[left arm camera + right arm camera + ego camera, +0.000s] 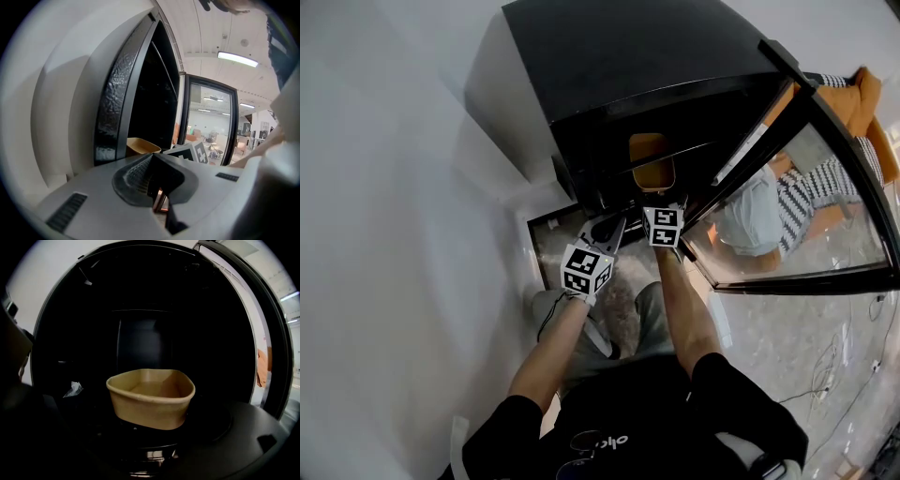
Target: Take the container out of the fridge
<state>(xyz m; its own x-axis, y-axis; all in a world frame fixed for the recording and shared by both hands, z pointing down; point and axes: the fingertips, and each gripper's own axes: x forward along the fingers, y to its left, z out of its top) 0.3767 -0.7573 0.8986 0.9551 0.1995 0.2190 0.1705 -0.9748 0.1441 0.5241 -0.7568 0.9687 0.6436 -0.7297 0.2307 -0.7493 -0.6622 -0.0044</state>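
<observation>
A tan paper container (652, 159) sits on a shelf inside the black fridge (628, 56), whose glass door (806, 216) stands swung open to the right. In the right gripper view the container (151, 397) is dead ahead and close. My right gripper (150, 441) is open, its dark jaws spread wide on either side of the container without touching it. In the head view the right gripper (656, 195) is at the fridge's mouth. My left gripper (609, 225) hangs lower and to the left, outside the fridge. Its jaws (157, 187) are together with nothing held.
A white wall (384, 187) runs along the left of the fridge. Behind the glass door are an orange chair (867, 103) and striped cloth (820, 183). Cables (825, 375) lie on the floor at the right. A small white scrap (74, 389) lies inside the fridge, left of the container.
</observation>
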